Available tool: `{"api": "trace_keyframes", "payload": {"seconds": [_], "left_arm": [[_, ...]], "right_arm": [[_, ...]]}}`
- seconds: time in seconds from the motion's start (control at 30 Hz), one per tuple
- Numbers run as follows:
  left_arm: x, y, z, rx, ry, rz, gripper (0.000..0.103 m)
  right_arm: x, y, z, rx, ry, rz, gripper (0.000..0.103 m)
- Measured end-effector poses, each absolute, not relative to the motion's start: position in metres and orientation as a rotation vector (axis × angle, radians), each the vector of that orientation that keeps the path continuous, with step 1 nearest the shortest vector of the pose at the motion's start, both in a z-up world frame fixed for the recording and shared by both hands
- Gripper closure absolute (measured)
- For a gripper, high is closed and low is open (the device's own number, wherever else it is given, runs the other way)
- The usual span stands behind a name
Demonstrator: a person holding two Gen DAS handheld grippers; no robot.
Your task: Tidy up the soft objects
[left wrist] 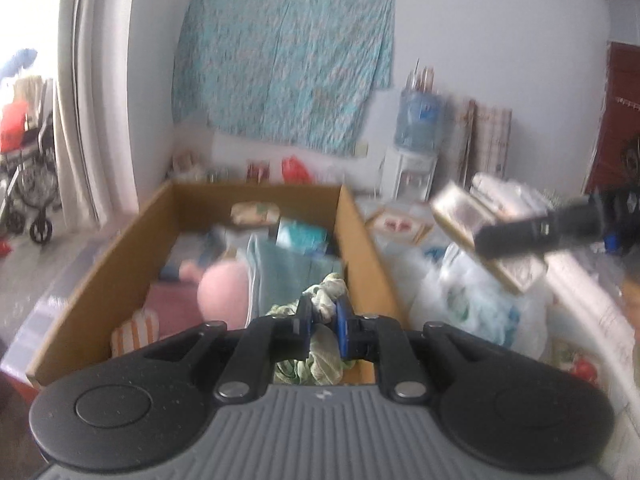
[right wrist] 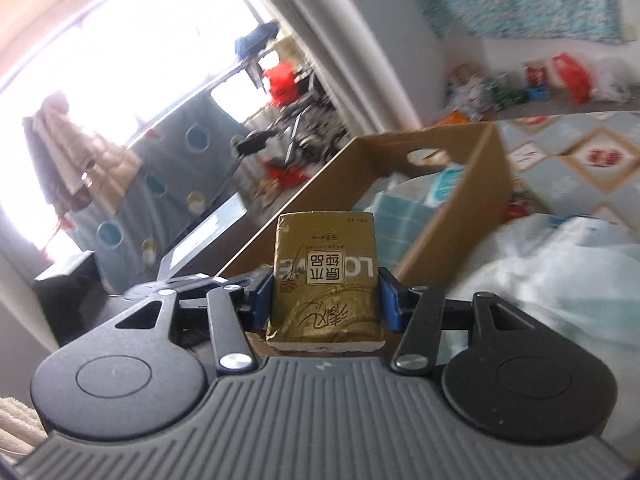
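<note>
**Both tongs loaded: cloth on the left, tissue pack on the right**

Left tongs (left wrist: 323, 320) pinched nearly together on a pale green-and-white crumpled cloth (left wrist: 325, 360); fabric bunches above and below the blue pads. They sit over the near right corner of an open cardboard box (left wrist: 362, 236).

Box contents, blurry: pink round soft thing (left wrist: 224, 294) near the front left, light blue folded cloth (left wrist: 288, 268) in the middle, teal packet (left wrist: 302, 236) behind it, orange-striped item (left wrist: 134, 332) at the near left corner, patterned pouch (left wrist: 254, 212) towards the far wall.

Right tongs (right wrist: 326, 294) clamped on a gold-wrapped tissue pack (right wrist: 325, 276), one pad on each side, pack upright with printed characters upside down in this view. In the left wrist view the same pack (left wrist: 472, 224) shows tilted in the air, right of the box and above a pile of white plastic bags (left wrist: 480, 296).

Box (right wrist: 484, 184) lies ahead and right of the pack in the right wrist view, a cut-out handle hole in its far wall, blue-white packets inside. It rests on a bed with a diamond-patterned cover (right wrist: 580, 152). Teal patterned fabric (left wrist: 284, 60) hangs on the wall behind. Water dispenser (left wrist: 416, 148) stands by that wall.
</note>
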State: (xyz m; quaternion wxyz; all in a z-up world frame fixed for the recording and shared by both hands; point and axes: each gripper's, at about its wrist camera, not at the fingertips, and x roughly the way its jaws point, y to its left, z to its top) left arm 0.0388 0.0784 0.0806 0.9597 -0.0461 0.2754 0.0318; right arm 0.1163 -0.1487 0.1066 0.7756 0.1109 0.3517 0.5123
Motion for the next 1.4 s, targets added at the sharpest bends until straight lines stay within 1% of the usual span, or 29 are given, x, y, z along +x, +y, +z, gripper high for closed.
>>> {"api": "trace_keyframes", "payload": {"seconds": [0.13, 0.2, 0.27, 0.43, 0.5, 0.63, 0.7, 0.83, 0.9, 0.97, 1.13, 1.27, 1.33, 1.4], "left_arm": [[0.046, 0.093, 0.063, -0.078, 0.638, 0.054, 0.087], [0.043, 0.104, 0.053, -0.082, 0.674, 0.058, 0.083], [0.043, 0.111, 0.047, -0.095, 0.706, 0.053, 0.082], [0.044, 0.125, 0.041, -0.132, 0.719, 0.065, 0.078], [0.041, 0.131, 0.043, -0.150, 0.707, 0.078, 0.071], [0.034, 0.142, 0.051, -0.187, 0.659, 0.099, 0.064], [0.027, 0.148, 0.056, -0.206, 0.629, 0.108, 0.056], [0.015, 0.156, 0.064, -0.216, 0.586, 0.142, 0.051], [0.011, 0.157, 0.067, -0.217, 0.573, 0.150, 0.046], [0.007, 0.157, 0.069, -0.215, 0.568, 0.152, 0.043], [0.004, 0.156, 0.069, -0.216, 0.562, 0.149, 0.037], [0.000, 0.154, 0.069, -0.224, 0.546, 0.157, 0.026], [-0.004, 0.152, 0.071, -0.220, 0.529, 0.163, 0.021], [-0.008, 0.150, 0.073, -0.217, 0.513, 0.174, 0.012]], "right_arm": [[0.118, -0.100, 0.112, 0.122, 0.818, 1.168, 0.051], [0.122, -0.078, 0.114, 0.054, 0.848, 1.171, 0.051], [0.124, -0.058, 0.113, 0.006, 0.878, 1.178, 0.051], [0.130, -0.028, 0.103, -0.103, 0.938, 1.200, 0.051], [0.133, -0.022, 0.099, -0.140, 0.958, 1.207, 0.051], [0.136, -0.013, 0.096, -0.209, 0.983, 1.198, 0.051], [0.137, -0.008, 0.094, -0.242, 0.987, 1.194, 0.051], [0.139, 0.008, 0.088, -0.336, 0.964, 1.179, 0.050], [0.138, 0.015, 0.084, -0.398, 0.951, 1.165, 0.046], [0.137, 0.019, 0.082, -0.432, 0.937, 1.142, 0.035], [0.137, 0.014, 0.084, -0.417, 0.922, 1.134, 0.033], [0.139, -0.003, 0.090, -0.332, 0.911, 1.126, 0.032], [0.141, -0.018, 0.093, -0.237, 0.901, 1.125, 0.031], [0.142, -0.036, 0.096, -0.112, 0.878, 1.127, 0.030]]}}
